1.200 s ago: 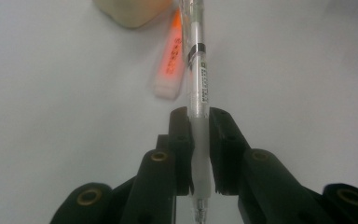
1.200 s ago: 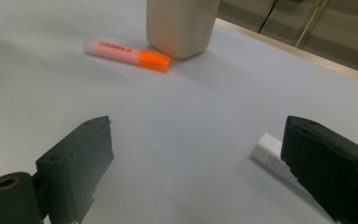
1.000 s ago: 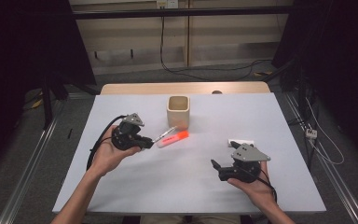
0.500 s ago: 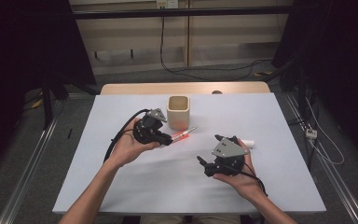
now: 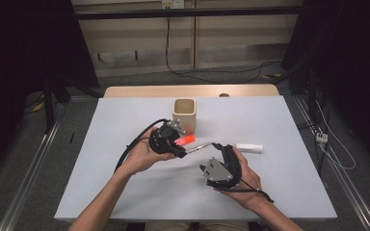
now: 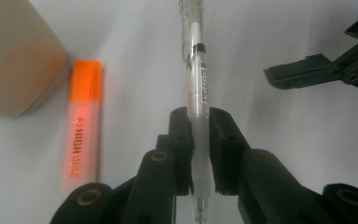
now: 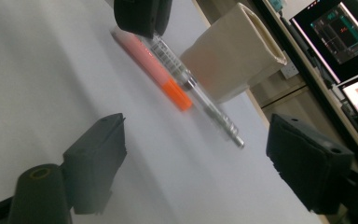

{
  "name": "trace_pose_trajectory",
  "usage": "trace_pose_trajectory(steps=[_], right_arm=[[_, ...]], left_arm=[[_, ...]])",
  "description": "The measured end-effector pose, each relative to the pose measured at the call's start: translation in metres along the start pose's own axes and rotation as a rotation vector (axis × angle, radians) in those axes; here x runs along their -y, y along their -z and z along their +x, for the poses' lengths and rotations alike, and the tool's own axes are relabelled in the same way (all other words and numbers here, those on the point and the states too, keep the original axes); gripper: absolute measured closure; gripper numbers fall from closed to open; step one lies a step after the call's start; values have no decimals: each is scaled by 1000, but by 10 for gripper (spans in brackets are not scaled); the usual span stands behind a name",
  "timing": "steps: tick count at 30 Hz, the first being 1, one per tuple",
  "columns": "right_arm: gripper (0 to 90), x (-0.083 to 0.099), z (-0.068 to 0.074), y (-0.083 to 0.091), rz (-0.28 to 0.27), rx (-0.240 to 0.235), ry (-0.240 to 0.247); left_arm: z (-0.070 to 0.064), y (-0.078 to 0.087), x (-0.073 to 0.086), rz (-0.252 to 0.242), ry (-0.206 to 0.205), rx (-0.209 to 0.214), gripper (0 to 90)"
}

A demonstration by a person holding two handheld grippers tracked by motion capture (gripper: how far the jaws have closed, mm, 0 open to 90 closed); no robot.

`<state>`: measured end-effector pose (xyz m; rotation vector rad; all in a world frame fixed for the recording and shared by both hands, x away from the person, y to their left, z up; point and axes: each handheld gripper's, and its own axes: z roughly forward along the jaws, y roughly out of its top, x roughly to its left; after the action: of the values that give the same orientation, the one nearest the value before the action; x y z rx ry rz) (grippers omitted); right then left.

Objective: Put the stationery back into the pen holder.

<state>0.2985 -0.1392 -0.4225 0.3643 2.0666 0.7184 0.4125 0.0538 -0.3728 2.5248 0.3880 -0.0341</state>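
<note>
Clear pen is clamped between left gripper fingers & held level just above bench, tip offered toward right gripper, whose fingers are spread wide, empty, prob. for handover. Orange highlighter is left beside cup.

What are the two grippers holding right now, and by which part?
The left gripper is shut on the clear pen, clamped on its frosted grip section. The right gripper is open beside the pen's far end and holds nothing.
</note>
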Motion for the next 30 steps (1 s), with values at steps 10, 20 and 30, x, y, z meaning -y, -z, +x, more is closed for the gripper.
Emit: trace_pose_trajectory(steps=[10, 20, 30], right_arm=[[296, -1, 12, -5, -6, 29, 167], [497, -1, 22, -13, -5, 64, 289], [665, 1, 27, -21, 9, 83, 340]], left_arm=[[-6, -4, -2, 18, -21, 17, 805], [-10, -8, -3, 23, -25, 30, 805], [-11, -11, -3, 35, -31, 36, 805]])
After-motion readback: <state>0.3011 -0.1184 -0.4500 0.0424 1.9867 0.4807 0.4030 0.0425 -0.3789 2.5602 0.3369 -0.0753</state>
